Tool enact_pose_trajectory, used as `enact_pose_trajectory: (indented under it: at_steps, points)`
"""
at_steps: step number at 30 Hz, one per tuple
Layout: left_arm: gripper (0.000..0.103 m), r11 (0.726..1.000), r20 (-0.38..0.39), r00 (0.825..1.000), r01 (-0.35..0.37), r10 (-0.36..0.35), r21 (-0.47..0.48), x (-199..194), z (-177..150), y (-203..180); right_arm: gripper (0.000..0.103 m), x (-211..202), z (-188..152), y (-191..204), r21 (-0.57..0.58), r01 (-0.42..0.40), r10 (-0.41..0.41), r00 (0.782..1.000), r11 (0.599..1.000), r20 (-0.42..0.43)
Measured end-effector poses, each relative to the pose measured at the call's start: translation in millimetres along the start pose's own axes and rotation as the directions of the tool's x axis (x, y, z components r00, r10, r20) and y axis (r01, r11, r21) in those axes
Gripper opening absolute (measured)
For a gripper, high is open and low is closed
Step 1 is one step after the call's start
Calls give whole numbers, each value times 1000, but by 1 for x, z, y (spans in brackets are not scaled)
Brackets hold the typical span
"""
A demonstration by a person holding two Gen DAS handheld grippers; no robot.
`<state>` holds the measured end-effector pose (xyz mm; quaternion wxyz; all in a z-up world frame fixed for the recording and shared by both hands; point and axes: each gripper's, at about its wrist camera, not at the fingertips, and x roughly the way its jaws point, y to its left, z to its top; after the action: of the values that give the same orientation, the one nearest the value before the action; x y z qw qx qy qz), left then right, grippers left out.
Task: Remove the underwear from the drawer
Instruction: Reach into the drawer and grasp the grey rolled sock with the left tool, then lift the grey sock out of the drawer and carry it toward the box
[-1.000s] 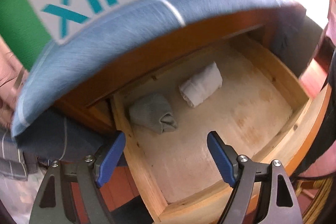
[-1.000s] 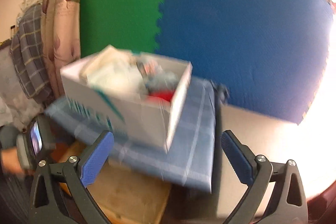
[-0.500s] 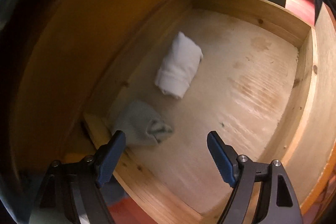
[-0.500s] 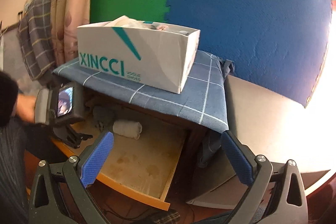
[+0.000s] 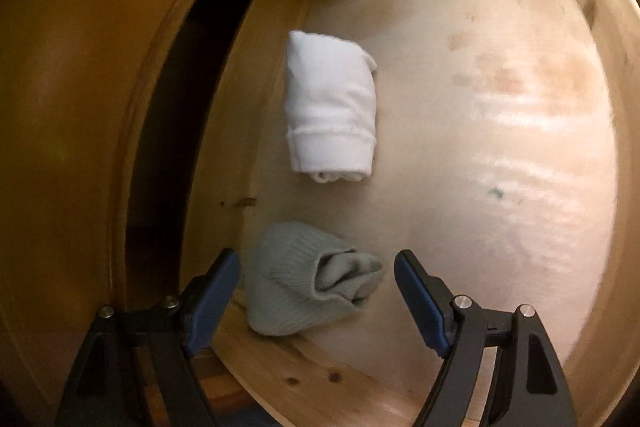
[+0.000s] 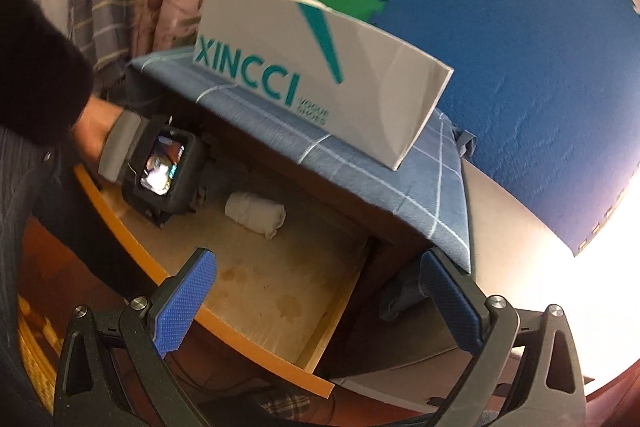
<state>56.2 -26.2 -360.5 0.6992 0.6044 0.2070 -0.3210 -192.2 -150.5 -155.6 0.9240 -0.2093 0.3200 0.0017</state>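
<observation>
Jaws apart on both grippers: reach into the open drawer, nothing gripped yet.

Widest first: the drawer (image 5: 280,359) stands pulled out beneath a cabinet top carrying a white shoe box (image 6: 320,75), whose contents cannot be seen. Inside, against the back edge, lie a white rolled bundle (image 5: 330,111) and a smaller grey rolled bundle (image 5: 308,279) by the corner; either may be the underwear. The left gripper (image 5: 316,291) straddles the grey one with its pads clear; the next move likely calls for sinking slightly and closing. The right gripper (image 6: 316,301) hangs outside the drawer front, holding nothing.
</observation>
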Motion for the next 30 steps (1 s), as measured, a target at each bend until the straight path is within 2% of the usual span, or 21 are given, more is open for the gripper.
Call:
enact_pose_trajectory:
  at_steps: [2, 3, 4, 5, 7, 9, 11, 19, 24, 26, 30]
  points:
    - [79, 1000, 12, 1000, -28, 28, 9, 3, -6, -2, 101, 2, 0, 2, -9, -2, 2, 1000, 1000, -12]
    - [74, 999, -4, 999, -32, 32, 2, 8, -5, -4, 101, 3, 0, 2, -11, 1, -1, 1000, 1000, -17]
    - [59, 999, -19, 999, -35, 35, -13, 10, -5, -4, 101, 5, 0, 2, -12, 2, -2, 1000, 1000, -24]
    - [50, 999, -40, 999, -20, 18, -48, 16, -9, -1, 101, 6, 0, 2, -13, 0, -1, 1000, 1000, -29]
    - [12, 997, -81, 995, -55, 50, -62, 28, -11, 1, 101, 9, 0, 2, -14, 2, -3, 999, 1000, -41]
    - [10, 993, -85, 993, -93, 87, -71, 33, -9, 3, 101, 10, 0, 3, -15, 2, -3, 999, 1000, -49]
    - [8, 994, -99, 992, -84, 76, -74, 36, -7, 3, 101, 11, -1, 3, -18, -1, 0, 998, 1000, -57]
    - [7, 998, 3, 998, -68, 68, 13, -15, -2, 1, 101, 14, 0, 4, -22, -1, 0, 998, 1000, -64]
    - [7, 999, 39, 999, -36, 37, -16, -48, 11, 7, 101, 18, 1, 6, -23, 8, -10, 997, 1000, -72]
    - [7, 998, 48, 997, -60, 60, -6, -62, 13, 5, 101, 20, 1, 5, -22, 12, -14, 997, 1000, -77]
    - [7, 996, 70, 995, -61, 66, -64, -88, 19, 16, 101, 24, -1, 6, -29, 21, -24, 995, 999, -94]
